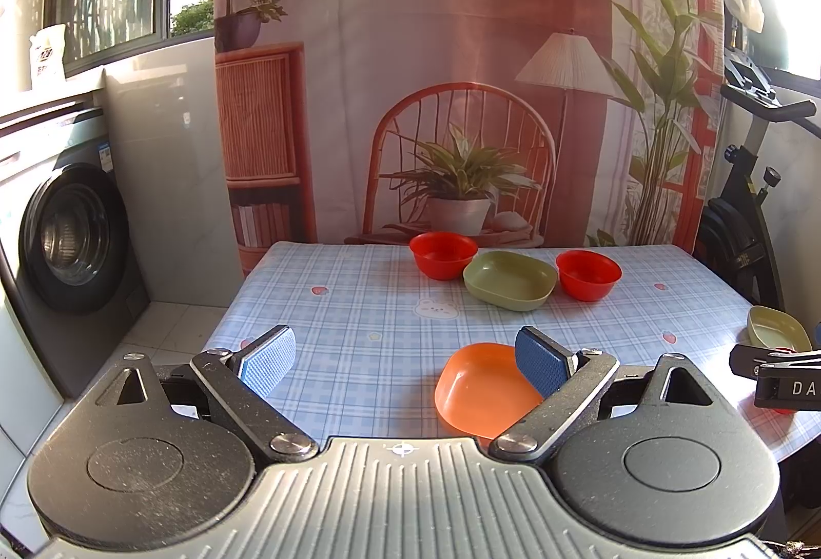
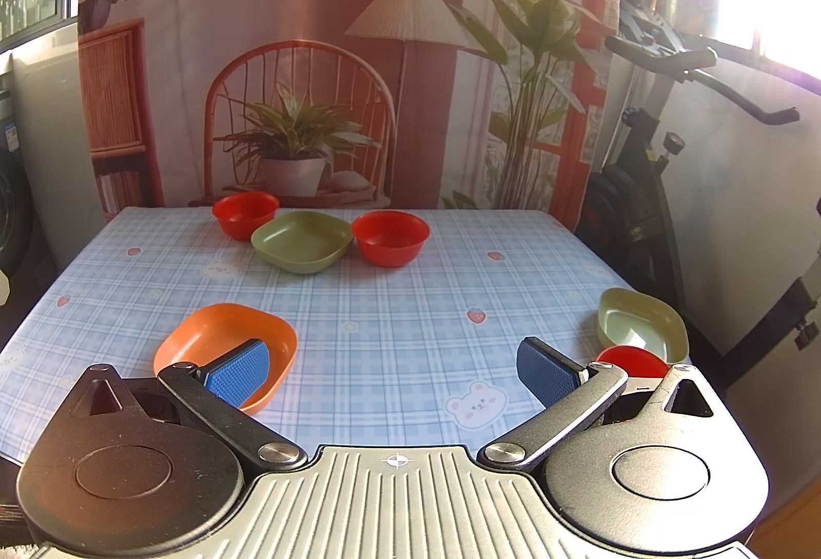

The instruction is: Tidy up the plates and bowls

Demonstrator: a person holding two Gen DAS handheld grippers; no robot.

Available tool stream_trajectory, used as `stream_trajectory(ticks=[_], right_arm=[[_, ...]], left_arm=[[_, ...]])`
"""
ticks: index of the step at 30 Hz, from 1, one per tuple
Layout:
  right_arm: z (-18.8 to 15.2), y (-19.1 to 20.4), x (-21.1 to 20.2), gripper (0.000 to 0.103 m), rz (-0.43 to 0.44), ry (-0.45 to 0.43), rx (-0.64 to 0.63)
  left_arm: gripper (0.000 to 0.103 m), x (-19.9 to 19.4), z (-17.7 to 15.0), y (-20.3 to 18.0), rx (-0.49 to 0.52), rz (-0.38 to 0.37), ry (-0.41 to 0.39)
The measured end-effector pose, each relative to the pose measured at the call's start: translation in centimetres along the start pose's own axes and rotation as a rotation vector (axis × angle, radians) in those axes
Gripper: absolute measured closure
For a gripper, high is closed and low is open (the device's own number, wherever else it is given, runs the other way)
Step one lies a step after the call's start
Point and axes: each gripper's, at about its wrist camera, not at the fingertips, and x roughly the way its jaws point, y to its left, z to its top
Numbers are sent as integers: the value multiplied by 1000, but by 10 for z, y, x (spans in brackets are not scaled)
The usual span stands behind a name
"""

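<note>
On the checked tablecloth, an orange plate [image 1: 480, 387] [image 2: 226, 343] lies near the front. At the far edge a green plate [image 1: 510, 279] [image 2: 303, 241] sits between two red bowls [image 1: 442, 254] [image 1: 588, 274] [image 2: 245, 214] [image 2: 390, 236]. A second green plate [image 2: 641, 323] [image 1: 777, 328] lies at the right edge, with a third red bowl [image 2: 631, 360] just in front of it, partly hidden. My left gripper [image 1: 405, 361] is open and empty above the table front. My right gripper [image 2: 392, 372] is open and empty, right of the orange plate.
The table [image 2: 410, 302] has its right edge close to an exercise bike [image 2: 657, 148]. A washing machine [image 1: 66, 231] stands on the left. A printed backdrop [image 1: 462, 46] hangs behind the table's far edge. The right gripper's body [image 1: 780, 374] shows at the left wrist view's right side.
</note>
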Motion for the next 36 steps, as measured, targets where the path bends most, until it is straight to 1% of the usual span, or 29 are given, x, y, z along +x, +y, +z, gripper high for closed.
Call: stream_trajectory(ticks=[36], right_arm=[[0, 0, -1, 0, 1, -1, 0]], left_arm=[[9, -2, 2, 3, -3, -1, 1]])
